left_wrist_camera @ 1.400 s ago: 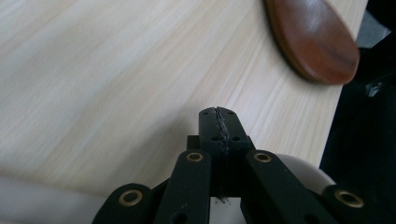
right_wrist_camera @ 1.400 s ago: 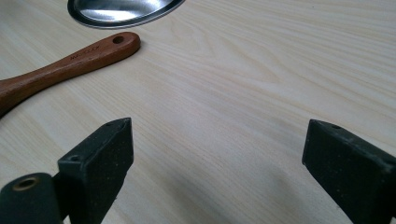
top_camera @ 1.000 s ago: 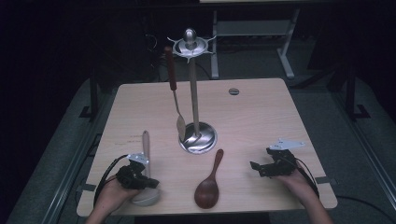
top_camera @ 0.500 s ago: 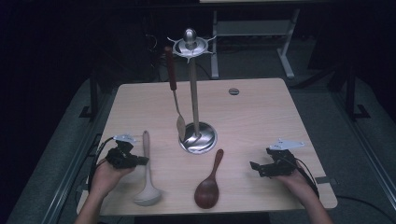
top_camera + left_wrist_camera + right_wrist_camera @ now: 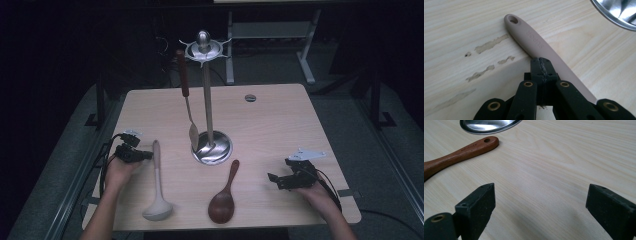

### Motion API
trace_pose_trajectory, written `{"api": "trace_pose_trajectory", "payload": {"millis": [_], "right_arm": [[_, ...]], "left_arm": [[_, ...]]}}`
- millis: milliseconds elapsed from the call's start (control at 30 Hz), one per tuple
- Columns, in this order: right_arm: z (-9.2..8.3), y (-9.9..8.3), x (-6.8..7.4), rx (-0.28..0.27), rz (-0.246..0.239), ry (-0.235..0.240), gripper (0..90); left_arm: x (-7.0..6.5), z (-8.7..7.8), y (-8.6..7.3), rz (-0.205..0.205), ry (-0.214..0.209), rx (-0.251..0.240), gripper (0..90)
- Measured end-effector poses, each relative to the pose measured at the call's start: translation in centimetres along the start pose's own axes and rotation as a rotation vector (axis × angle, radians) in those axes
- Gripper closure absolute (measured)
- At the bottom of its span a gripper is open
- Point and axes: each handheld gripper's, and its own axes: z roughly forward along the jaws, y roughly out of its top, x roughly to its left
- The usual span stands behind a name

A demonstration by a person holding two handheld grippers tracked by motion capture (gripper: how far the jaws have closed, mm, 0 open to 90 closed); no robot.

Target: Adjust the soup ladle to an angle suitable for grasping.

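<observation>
Left gripper (image 5: 142, 155), jaws pressed together with nothing between, sits against the beige ladle (image 5: 157, 187) handle near the table's (image 5: 280, 120) left edge, right gripper (image 5: 274, 178) jaws apart and empty by the right edge; closed jaws would likely just nudge the handle aside, not grasp it.

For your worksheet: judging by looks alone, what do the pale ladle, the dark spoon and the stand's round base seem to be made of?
Pale ladle: probably matte silicone or plastic, with a moulded logo.
Dark spoon: likely varnished wood, reddish-brown with faint grain.
Stand base: polished metal, with mirror-like reflections.
</observation>
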Motion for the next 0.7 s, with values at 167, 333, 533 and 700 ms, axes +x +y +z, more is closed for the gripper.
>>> {"api": "trace_pose_trajectory", "payload": {"millis": [167,333,533,700], "right_arm": [[0.0,0.0,0.0,0.0,0.006,0.0,8.7],[0.0,0.0,0.0,0.002,0.0,0.003,8.7],[-0.1,0.0,-0.2,0.001,0.007,0.001,8.7],[-0.1,0.0,-0.2,-0.003,0.004,0.004,8.7]], "left_arm": [[-0.8,0.9,1.3,0.021,-0.029,-0.007,90.0],[-2.5,2.3,2.8,0.061,-0.058,-0.002,90.0],[-4.3,3.6,4.1,0.084,-0.09,0.006,90.0],[-5.6,4.3,4.7,0.089,-0.122,0.005,90.0]]}}
